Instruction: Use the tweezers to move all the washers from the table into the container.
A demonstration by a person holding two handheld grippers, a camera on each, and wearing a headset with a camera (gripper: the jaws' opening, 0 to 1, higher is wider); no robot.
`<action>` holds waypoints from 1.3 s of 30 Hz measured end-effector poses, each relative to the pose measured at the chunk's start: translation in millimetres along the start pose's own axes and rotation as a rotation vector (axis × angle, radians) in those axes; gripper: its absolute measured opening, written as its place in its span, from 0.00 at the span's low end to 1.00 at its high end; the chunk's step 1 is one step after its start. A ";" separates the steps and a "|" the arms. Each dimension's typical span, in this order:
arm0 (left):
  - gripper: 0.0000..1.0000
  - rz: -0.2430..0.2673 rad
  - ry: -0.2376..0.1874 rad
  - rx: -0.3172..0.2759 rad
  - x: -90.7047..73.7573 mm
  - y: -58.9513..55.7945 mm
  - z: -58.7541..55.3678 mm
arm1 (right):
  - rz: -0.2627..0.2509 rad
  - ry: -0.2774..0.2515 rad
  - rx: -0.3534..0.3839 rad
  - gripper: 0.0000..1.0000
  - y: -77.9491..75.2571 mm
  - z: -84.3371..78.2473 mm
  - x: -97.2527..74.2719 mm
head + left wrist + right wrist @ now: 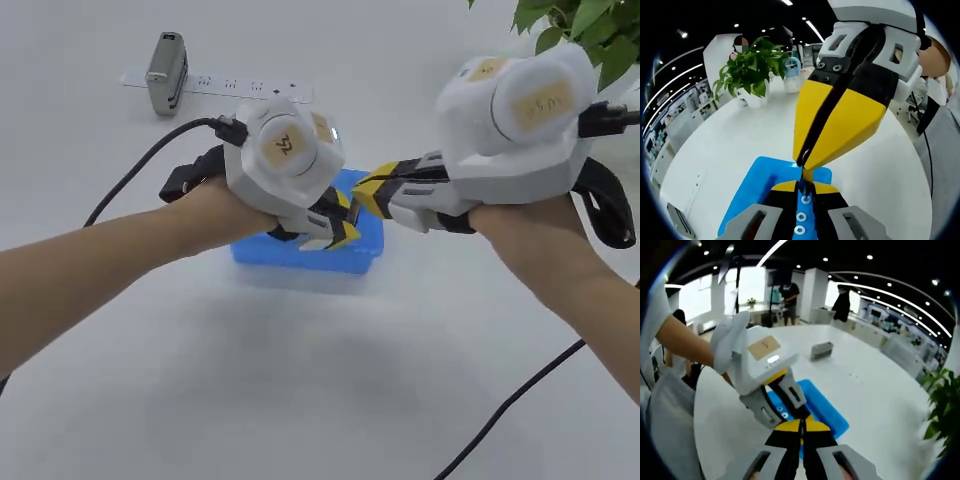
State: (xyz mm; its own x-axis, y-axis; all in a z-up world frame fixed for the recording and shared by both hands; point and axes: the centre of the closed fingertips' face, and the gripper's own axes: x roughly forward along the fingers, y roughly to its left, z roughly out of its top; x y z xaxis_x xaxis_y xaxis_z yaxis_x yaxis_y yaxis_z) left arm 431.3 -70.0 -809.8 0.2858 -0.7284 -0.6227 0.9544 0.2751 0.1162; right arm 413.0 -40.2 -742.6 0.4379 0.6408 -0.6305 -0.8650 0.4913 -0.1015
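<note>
Meeting almost tip to tip, the left gripper (338, 228) and the right gripper (365, 192) hang just above the blue container (300, 256). They are held in the person's left hand (215, 205) and right hand (520, 225).

In the left gripper view the right gripper's yellow jaws lie pressed together, with only a dark seam between them. Whether anything thin is pinched there I cannot tell. The left gripper's own jaws stand a narrow slit apart, and I cannot tell whether they clamp on something. A thin dark sliver (802, 175) shows where the two sets of tips meet, too small to say if it is the tweezers.

Through that slit three washers (801, 216) lie in a row on the blue floor of the container, right beneath the tips. The right gripper view also shows pale rings on the blue, beside the left gripper's jaws.

The container sits on a white table (300, 400), and a black cable (140, 165) trails off from the left gripper. Farther back lies a white power strip (240, 87) with a grey box (168, 70) at its left end. A leafy plant (580, 30) stands at the far right corner.
</note>
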 end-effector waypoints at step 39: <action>0.03 -0.167 -0.136 0.128 -106.3 -99.1 66.8 | 0.147 -0.088 -0.114 0.00 88.7 26.8 -86.6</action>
State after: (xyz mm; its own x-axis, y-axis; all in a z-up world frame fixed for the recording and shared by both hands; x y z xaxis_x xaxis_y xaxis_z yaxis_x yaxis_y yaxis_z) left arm 312.2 -61.8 -703.4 0.1241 -0.8370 -0.5329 0.9901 0.0688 0.1226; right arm 304.9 -36.3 -676.4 0.3206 0.7518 -0.5762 -0.9410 0.3223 -0.1031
